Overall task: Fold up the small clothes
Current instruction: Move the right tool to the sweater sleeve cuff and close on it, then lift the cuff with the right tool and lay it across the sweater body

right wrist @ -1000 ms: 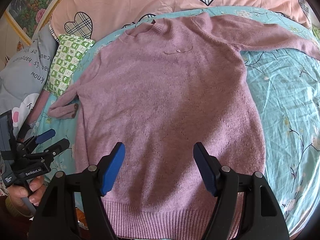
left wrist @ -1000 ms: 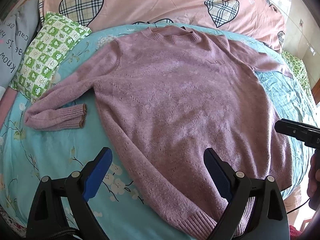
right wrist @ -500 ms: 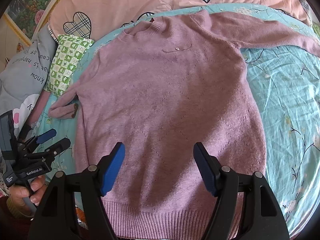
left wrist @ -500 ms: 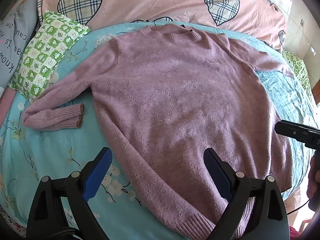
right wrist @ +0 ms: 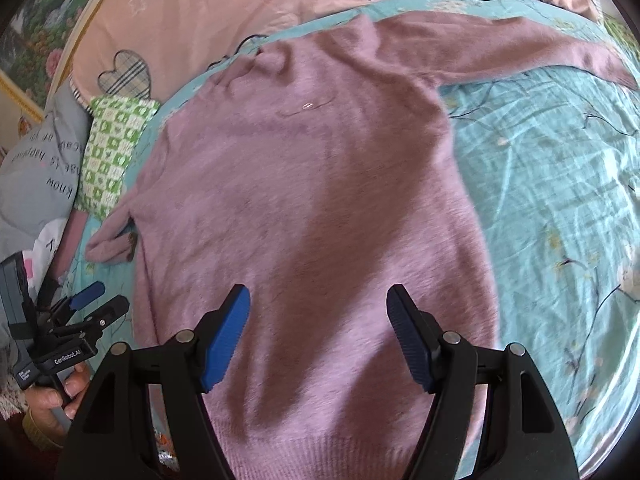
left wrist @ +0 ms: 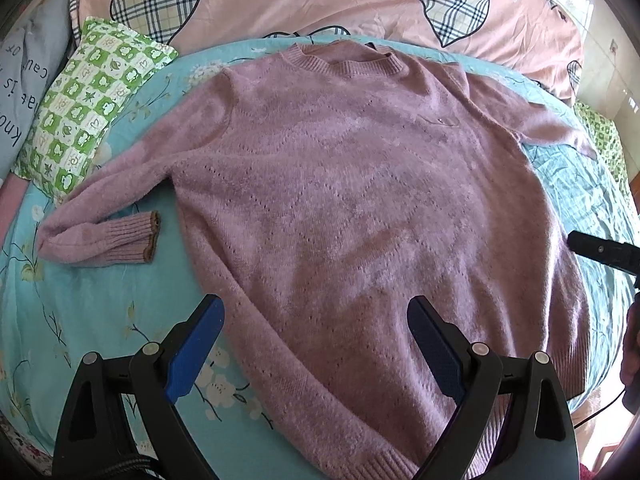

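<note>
Your left gripper [left wrist: 316, 344] and right gripper [right wrist: 318, 336] are both spread wide, holding nothing. The sweater [left wrist: 360, 216] lies flat on the bed [left wrist: 80, 320], just ahead of them. It looks soft and floppy, so pinch a sleeve [left wrist: 100, 236] cuff or the hem.

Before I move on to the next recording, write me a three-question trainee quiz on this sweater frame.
1. True or false: the pink sweater lies face up, spread flat on the teal sheet.
2. Which sleeve is doubled back on itself? A) the one by the green checked pillow B) the other one
3. Fill in: both the left gripper and the right gripper are ____ and hold nothing.

Key: 1 true; 2 A; 3 open.
</note>
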The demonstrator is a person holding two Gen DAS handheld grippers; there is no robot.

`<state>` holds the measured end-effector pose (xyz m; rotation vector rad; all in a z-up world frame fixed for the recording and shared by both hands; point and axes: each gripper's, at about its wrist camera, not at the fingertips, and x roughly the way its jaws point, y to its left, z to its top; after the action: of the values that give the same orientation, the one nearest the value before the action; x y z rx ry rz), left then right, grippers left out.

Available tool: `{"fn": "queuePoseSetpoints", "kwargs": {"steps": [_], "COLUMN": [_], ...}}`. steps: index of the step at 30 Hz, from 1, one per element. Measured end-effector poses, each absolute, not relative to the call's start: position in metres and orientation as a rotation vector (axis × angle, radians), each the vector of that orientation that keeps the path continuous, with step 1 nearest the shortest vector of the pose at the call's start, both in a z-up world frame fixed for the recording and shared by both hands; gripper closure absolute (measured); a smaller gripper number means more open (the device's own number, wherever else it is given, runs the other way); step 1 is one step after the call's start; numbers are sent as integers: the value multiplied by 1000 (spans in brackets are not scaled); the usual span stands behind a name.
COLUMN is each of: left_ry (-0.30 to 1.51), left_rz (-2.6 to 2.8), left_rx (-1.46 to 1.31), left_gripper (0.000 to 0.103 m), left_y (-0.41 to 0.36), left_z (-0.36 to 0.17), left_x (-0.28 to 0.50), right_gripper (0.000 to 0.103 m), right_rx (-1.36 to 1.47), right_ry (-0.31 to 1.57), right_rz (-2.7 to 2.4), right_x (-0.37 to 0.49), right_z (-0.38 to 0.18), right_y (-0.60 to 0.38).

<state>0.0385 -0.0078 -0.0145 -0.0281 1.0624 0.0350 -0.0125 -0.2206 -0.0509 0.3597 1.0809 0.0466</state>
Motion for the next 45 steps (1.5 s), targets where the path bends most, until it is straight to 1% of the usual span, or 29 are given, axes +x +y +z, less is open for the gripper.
{"fn": "queuePoseSetpoints", "kwargs": {"steps": [7, 15, 20, 25, 29, 35, 36, 37, 38, 40, 41, 42, 43, 45], "left_ry": [1061, 1074, 1066, 1071, 1080, 1093, 1100, 1106, 1110, 1117, 1119, 1121, 1123, 1126], "left_rz": [51, 87, 106, 132, 161, 203, 210, 215, 221, 229, 232, 232, 232, 229], "left_rx": [-41, -33, -39, -42, -51, -39, -39, -41, -45, -55, -63, -71, -79, -96], "left_gripper": [9, 9, 9, 9, 9, 9, 9, 9, 9, 9, 9, 9, 9, 9], "left_y": [-5, -4, -6, -8, -9, -5, -4, -2, 0, 2, 4, 5, 7, 9], "left_z": [-16, -16, -16, -23, -31, -46, -48, -51, -54, -58, -60, -61, -62, -62], "left_x": [63, 103, 133, 163, 186, 213, 217, 220, 223, 228, 229, 230, 231, 230], "right_gripper": [31, 31, 31, 31, 31, 32, 36, 45, 51, 83, 89, 91, 93, 93], "right_rx": [453, 636, 773, 790, 807, 873, 875, 877, 874, 852, 841, 837, 824, 781], "right_ry": [1047, 955, 856, 771, 747, 718, 711, 702, 697, 699, 701, 696, 682, 646], "right_rz": [-46, -254, -406, -521, -573, -645, -654, -665, -681, -711, -715, -706, -701, -676], "right_x": [-3, 9, 20, 36, 53, 84, 88, 89, 91, 92, 92, 91, 89, 90], "right_z": [-48, -36, -26, -17, -19, -40, -43, -45, -47, -47, -45, -43, -38, -22], "right_y": [-284, -404, -494, -554, -596, -633, -639, -645, -650, -655, -655, -654, -650, -638]}}
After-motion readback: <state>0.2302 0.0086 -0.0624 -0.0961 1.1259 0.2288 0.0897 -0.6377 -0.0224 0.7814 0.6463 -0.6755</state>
